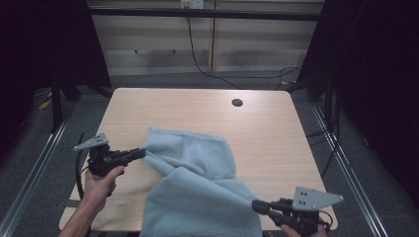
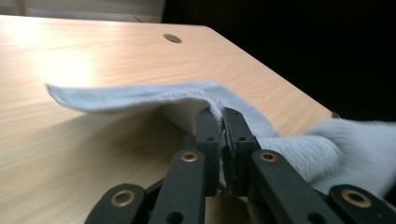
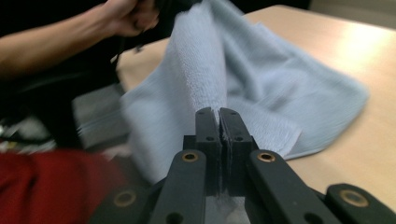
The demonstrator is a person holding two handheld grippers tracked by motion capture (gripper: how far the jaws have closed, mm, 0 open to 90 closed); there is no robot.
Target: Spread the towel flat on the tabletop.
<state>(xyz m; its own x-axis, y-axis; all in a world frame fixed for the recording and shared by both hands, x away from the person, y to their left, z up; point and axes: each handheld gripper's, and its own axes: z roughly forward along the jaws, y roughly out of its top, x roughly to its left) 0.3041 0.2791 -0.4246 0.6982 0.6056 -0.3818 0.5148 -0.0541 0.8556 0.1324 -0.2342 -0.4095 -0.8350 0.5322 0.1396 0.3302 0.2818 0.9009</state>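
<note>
A light blue towel (image 1: 197,182) lies rumpled across the lower middle of the high view, spilling over the near edge of the table (image 1: 207,106). The left gripper (image 1: 140,153) pinches its left edge, the right gripper (image 1: 256,205) its lower-right edge, probably a corner. To spread it well, keep both pinches firm, lift evenly, and draw apart until taut.

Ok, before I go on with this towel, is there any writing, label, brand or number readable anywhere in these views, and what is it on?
No readable text in any view.
Light blue towel: plain cloth, no tag or print showing.
Wooden table: bare, with a round cable hole, unmarked.
Left gripper and right gripper: black fingers and grey plates with holes, no lettering.
Small pale item at the top of the back wall: too small and blurred to tell whether it bears markings.
</note>
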